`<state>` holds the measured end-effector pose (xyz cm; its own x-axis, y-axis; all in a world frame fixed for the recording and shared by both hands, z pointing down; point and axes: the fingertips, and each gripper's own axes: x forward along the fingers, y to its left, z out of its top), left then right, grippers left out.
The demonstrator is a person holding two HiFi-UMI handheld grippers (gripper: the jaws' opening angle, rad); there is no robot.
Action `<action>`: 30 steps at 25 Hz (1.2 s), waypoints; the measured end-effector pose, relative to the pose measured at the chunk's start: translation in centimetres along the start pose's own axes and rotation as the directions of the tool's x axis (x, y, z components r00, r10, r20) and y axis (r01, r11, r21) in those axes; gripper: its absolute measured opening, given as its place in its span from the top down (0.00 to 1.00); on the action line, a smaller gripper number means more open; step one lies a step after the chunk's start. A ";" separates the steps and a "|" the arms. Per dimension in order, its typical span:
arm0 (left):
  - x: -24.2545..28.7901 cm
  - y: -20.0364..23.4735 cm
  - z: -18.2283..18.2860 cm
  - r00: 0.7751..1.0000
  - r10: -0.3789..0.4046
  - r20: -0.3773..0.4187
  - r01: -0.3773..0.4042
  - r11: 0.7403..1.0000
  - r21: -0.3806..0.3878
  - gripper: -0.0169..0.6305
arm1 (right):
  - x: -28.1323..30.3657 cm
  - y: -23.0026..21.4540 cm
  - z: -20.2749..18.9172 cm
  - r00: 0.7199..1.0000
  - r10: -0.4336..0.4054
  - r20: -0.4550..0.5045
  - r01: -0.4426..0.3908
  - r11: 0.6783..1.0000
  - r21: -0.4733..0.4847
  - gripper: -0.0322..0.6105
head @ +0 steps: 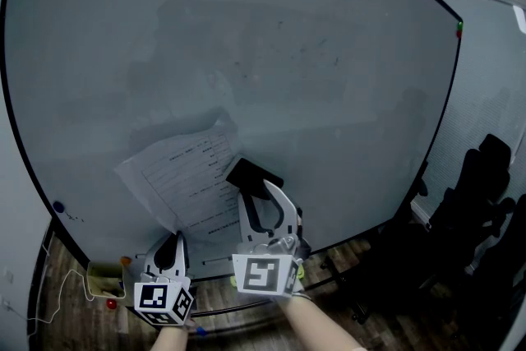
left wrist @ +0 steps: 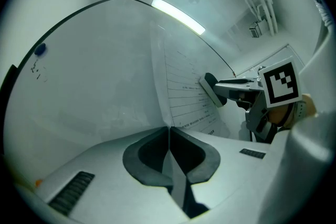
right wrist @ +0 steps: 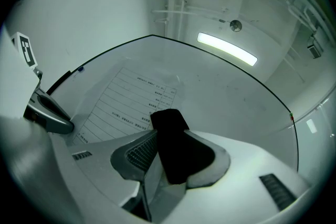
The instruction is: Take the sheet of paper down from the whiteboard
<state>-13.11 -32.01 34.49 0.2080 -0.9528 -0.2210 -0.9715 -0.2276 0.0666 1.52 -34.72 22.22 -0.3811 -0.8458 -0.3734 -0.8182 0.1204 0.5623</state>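
Observation:
A printed sheet of paper lies tilted on the lower part of the whiteboard. My left gripper is shut on the sheet's lower edge; in the left gripper view the paper rises straight out of the closed left gripper. My right gripper reaches up at the sheet's right edge, shut on a black block that sits against the board and paper. In the right gripper view the black block fills the gap of the right gripper, with the paper behind it.
A blue magnet sticks to the board's lower left. A small box and a red object lie on the wooden floor below. Black chairs stand at the right. A ceiling lamp glows overhead.

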 end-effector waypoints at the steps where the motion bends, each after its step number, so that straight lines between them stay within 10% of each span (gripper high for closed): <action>1: -0.2 0.0 -0.1 1.000 0.000 0.000 0.000 1.000 0.003 0.94 | -0.1 0.2 0.0 1.000 0.000 0.000 0.000 1.000 -0.001 0.71; 30: -1.0 1.6 -1.0 0.998 0.052 -0.021 -0.053 0.998 -0.041 0.94 | 0.5 -0.2 -0.2 1.000 -0.007 -0.011 0.007 1.000 0.011 0.71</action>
<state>-14.78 -31.65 35.83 0.1596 -0.9674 -0.1966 -0.9756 -0.1850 0.1182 1.61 -35.26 22.06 -0.3703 -0.8525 -0.3690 -0.8255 0.1199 0.5515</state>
